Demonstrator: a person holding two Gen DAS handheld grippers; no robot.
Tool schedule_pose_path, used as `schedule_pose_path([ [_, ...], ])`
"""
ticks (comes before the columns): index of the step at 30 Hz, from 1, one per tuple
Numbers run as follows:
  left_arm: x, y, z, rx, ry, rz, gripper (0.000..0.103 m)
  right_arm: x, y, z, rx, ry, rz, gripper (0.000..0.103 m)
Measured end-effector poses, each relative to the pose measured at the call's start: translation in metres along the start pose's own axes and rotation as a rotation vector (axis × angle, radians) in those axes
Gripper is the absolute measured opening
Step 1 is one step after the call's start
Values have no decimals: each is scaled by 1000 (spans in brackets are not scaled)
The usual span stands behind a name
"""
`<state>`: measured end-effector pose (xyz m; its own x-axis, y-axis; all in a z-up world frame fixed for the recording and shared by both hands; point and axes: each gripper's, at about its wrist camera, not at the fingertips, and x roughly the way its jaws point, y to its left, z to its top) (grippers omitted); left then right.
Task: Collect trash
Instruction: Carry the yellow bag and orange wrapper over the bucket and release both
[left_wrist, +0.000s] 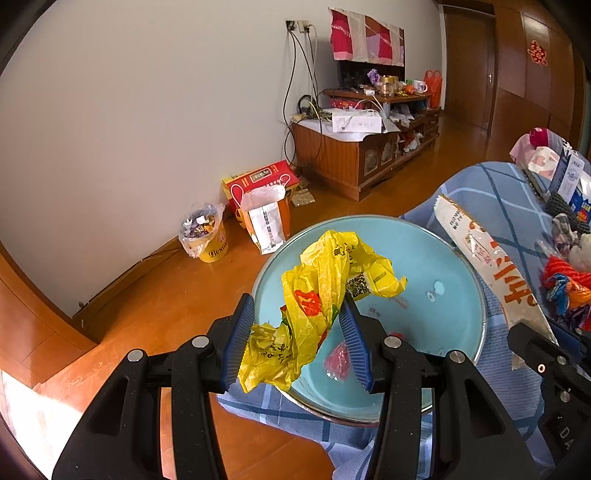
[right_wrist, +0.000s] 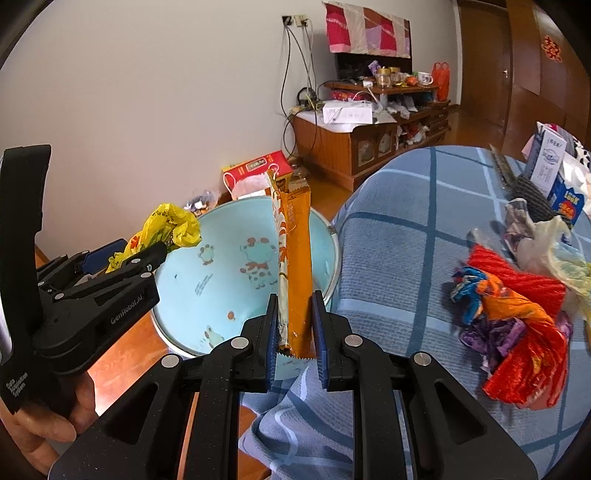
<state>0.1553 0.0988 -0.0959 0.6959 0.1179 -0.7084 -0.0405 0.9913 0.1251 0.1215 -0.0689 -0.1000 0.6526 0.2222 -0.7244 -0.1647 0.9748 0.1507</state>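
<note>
A light blue basin (left_wrist: 443, 266) sits at the near edge of a table with a blue checked cloth (left_wrist: 491, 195). My left gripper (left_wrist: 297, 306) is open over the basin; a crumpled yellow plastic bag (left_wrist: 325, 291) hangs loose between its wide-apart jaws, touching the right one. A small red wrapper (left_wrist: 338, 360) lies in the basin. My right gripper (right_wrist: 294, 301) is shut on a long orange and white snack wrapper (right_wrist: 295, 266), held upright above the basin's (right_wrist: 207, 295) near right rim. The left gripper (right_wrist: 147, 254) with the yellow bag (right_wrist: 166, 227) shows at the left.
More crumpled wrappers and bags, red, orange and purple (right_wrist: 517, 317), lie on the cloth to the right, with boxes (right_wrist: 565, 199) behind. On the wooden floor by the wall stand a full yellow bin (left_wrist: 207, 236), a paper bag (left_wrist: 266, 221) and a red box (left_wrist: 266, 181). A TV cabinet (left_wrist: 354, 155) stands further back.
</note>
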Motion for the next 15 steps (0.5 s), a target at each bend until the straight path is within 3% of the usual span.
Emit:
schedule_pose_path([
  [8, 12, 0, 3, -3, 23, 10, 48, 22, 2, 4, -15, 27, 12, 21],
  [10, 13, 0, 2, 0, 26, 12, 48, 26, 1, 5, -5, 37, 27, 38],
  [11, 14, 0, 2, 1, 27, 13, 48, 27, -1, 5, 10, 36, 33, 41],
  [15, 15, -1, 4, 3, 32, 20, 48, 21, -4, 6, 14, 12, 30, 44],
])
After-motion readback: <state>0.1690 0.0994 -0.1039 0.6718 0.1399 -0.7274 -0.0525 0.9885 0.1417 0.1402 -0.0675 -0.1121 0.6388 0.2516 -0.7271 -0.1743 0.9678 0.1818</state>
